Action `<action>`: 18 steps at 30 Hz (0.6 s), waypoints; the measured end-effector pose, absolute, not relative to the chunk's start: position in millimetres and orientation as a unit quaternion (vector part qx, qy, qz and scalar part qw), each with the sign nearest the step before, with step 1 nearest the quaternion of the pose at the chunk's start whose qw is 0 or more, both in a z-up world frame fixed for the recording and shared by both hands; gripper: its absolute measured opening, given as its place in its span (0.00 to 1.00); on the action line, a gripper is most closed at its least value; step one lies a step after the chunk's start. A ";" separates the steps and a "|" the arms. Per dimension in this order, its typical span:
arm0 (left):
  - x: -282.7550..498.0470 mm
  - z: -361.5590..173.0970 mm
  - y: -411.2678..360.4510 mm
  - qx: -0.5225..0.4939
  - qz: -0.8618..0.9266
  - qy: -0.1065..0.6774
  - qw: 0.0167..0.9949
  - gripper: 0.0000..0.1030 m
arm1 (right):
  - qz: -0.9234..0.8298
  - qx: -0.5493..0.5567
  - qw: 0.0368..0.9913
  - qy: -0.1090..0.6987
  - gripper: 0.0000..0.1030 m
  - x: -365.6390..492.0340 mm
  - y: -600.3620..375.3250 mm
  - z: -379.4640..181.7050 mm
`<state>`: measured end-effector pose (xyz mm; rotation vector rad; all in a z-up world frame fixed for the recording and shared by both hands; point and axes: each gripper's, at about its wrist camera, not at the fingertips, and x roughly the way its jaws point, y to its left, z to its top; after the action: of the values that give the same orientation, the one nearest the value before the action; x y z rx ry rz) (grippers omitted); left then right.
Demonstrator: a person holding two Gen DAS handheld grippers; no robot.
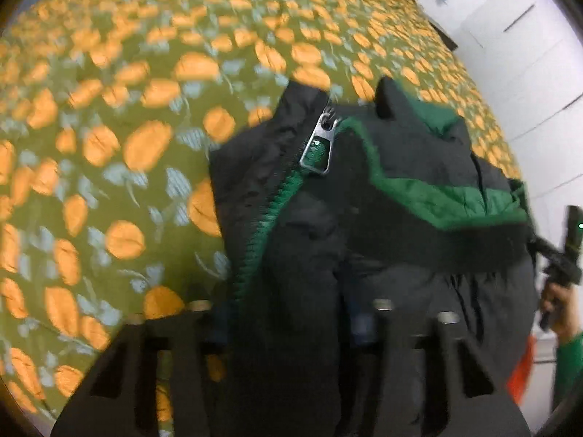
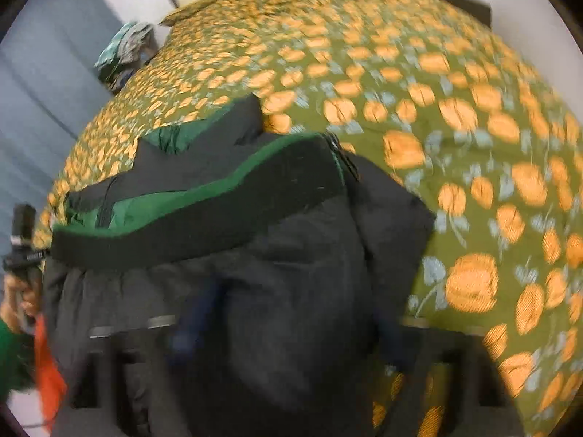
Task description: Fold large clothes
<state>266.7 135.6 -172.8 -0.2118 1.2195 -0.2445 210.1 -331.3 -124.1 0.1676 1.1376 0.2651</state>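
Note:
A black jacket (image 1: 400, 153) with green lining (image 1: 437, 196) and a green zipper lies bunched on the bed. Its metal zipper pull (image 1: 317, 145) shows in the left wrist view. My left gripper (image 1: 291, 324) points down at the jacket's zipper side, and black fabric fills the gap between its blue pads (image 1: 360, 324). From the other side, my right gripper (image 2: 291, 324) has the jacket (image 2: 291, 273) packed between its pads (image 2: 196, 320), below the black collar band (image 2: 200, 218). Both views are blurred.
The bed cover (image 1: 127, 145) is olive green with orange fruit and spreads far beyond the jacket (image 2: 473, 145). A person's hand (image 1: 557, 309) in a green sleeve shows at the right edge. White cabinets (image 1: 528, 36) stand behind. A pile of clothes (image 2: 127, 51) lies past the bed's far corner.

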 end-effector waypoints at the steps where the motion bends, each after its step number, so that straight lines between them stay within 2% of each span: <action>1: 267.8 -164.8 133.9 -0.093 -0.108 0.563 0.814 0.19 | 0.114 0.065 0.837 0.531 0.29 207.4 -328.4 -117.8; 3: 271.8 -137.6 132.7 -0.088 -0.097 0.531 0.837 0.16 | 0.082 0.032 0.858 0.506 0.19 205.2 -322.7 -97.9; 7: 285.3 -97.4 125.0 -0.087 -0.083 0.466 0.877 0.15 | 0.052 0.020 0.906 0.419 0.18 204.2 -327.0 -44.5; 10: 305.6 -104.2 110.3 -0.060 -0.046 0.437 0.896 0.17 | 0.025 0.028 0.917 0.397 0.18 219.4 -332.0 -37.4; 13: 326.9 -147.9 97.4 -0.041 -0.010 0.458 0.888 0.20 | -0.004 0.023 0.911 0.412 0.18 241.4 -335.0 -66.8; 15: 333.8 -177.6 96.2 -0.036 0.007 0.473 0.881 0.26 | -0.023 0.030 0.894 0.447 0.18 254.4 -340.0 -107.2; 17: 332.0 -198.7 93.7 -0.022 0.013 0.472 0.881 0.38 | -0.028 0.050 0.880 0.472 0.18 257.9 -344.9 -140.6; 18: 328.7 -208.9 93.5 -0.019 0.011 0.465 0.885 0.40 | -0.028 0.057 0.877 0.476 0.19 257.9 -345.8 -156.4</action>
<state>328.7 93.5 -208.9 -0.0389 0.9663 0.0232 257.9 -345.8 -156.4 0.1180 0.9919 -0.0591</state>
